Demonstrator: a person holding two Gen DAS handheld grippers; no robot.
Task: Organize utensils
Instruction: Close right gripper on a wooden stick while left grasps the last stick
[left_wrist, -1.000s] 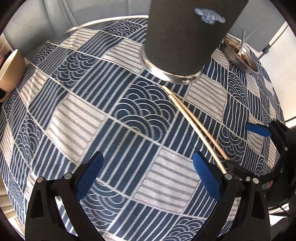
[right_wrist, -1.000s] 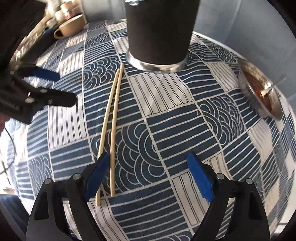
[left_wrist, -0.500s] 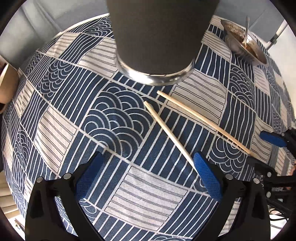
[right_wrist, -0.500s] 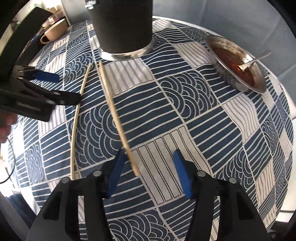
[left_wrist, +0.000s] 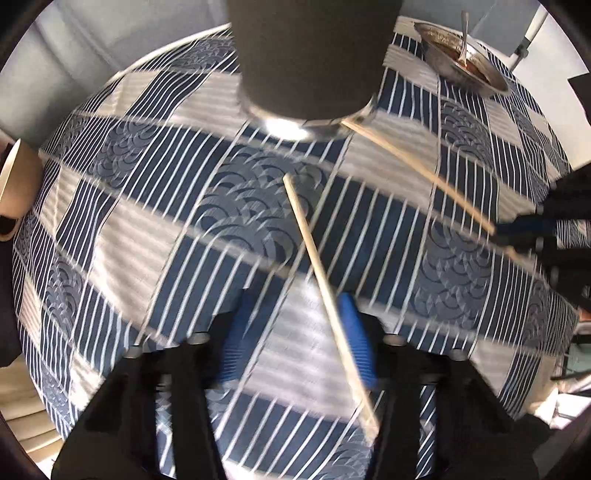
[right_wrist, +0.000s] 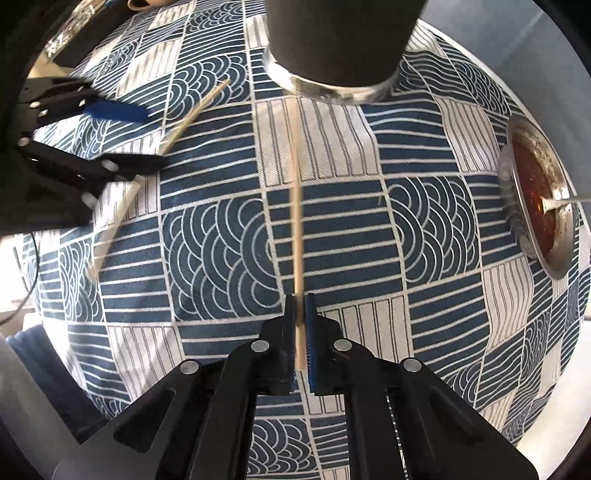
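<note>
Two wooden chopsticks lie near a dark cylindrical holder (left_wrist: 306, 55) with a steel base on a blue patterned cloth. My right gripper (right_wrist: 300, 332) is shut on one chopstick (right_wrist: 296, 236), which points at the holder (right_wrist: 340, 40). My left gripper (left_wrist: 299, 339) is half closed, its jaws still apart. The other chopstick (left_wrist: 317, 266) lies against its right pad (left_wrist: 356, 347). In the right wrist view the left gripper (right_wrist: 122, 136) straddles that chopstick (right_wrist: 122, 206). In the left wrist view the held chopstick (left_wrist: 417, 166) runs to the right gripper (left_wrist: 524, 229).
A steel bowl (right_wrist: 535, 199) with brown sauce and a spoon stands at the cloth's right side; it also shows in the left wrist view (left_wrist: 461, 59). A beige cup (left_wrist: 14, 184) sits at the far left. The table edge curves behind the holder.
My right gripper has closed onto one chopstick and turned it toward the holder. My left gripper has narrowed around the other chopstick and moved closer to the holder.
</note>
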